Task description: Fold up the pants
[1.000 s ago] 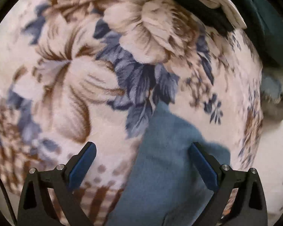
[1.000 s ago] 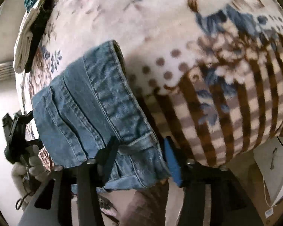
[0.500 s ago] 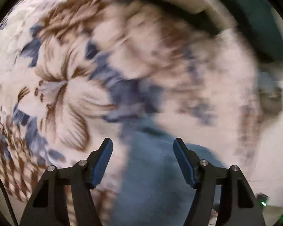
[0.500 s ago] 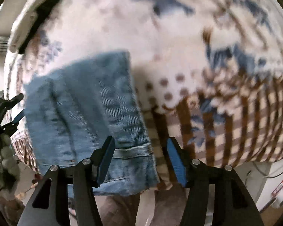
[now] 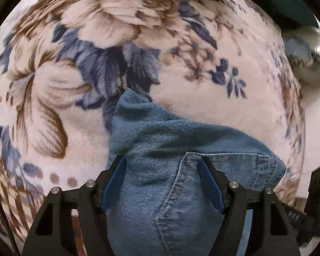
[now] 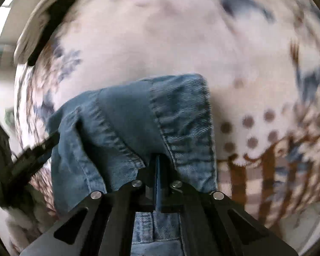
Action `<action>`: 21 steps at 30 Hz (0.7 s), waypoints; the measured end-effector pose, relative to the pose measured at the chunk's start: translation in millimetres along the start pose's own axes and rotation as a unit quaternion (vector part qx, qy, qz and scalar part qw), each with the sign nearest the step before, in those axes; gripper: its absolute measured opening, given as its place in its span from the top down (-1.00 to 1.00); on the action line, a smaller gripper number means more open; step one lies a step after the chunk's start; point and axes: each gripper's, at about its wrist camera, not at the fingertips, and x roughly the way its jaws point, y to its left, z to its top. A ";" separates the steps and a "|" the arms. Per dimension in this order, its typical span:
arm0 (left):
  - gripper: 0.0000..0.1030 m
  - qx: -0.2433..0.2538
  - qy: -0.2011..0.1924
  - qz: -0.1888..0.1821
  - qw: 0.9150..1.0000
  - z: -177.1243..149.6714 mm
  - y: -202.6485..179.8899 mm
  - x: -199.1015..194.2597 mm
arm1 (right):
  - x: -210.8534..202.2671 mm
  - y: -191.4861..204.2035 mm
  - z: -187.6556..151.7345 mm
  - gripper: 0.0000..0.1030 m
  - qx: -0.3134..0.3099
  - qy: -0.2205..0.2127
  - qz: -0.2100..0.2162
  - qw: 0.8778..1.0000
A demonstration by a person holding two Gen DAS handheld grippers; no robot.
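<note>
A plush floral blanket, cream with brown and blue blooms, dots and brown stripes, covers the surface and fills both views; pale floor shows past its edges. No writing is legible. The blue denim pants lie bunched near the blanket's near edge, faded, with stitched seams and a pocket corner. The left gripper straddles the denim, its jaws opening, cloth between them. The right gripper is clenched on a fold of the pants, by a seam.
</note>
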 end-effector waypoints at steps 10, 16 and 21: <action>-0.97 -0.145 -0.025 -0.122 0.982 -24.6 58.0 -75.5 | -56.2 -10.1 -32.6 -0.69 0.034 -0.002 0.064 0.997; -0.97 -0.183 0.048 -0.148 0.971 -74.3 68.1 -36.1 | -5.1 -57.1 -87.1 -0.69 0.147 0.061 0.142 0.977; -1.00 -0.200 0.076 -0.173 0.961 -102.2 70.5 -5.1 | 43.9 -65.6 -98.1 -0.73 0.197 0.061 0.218 0.954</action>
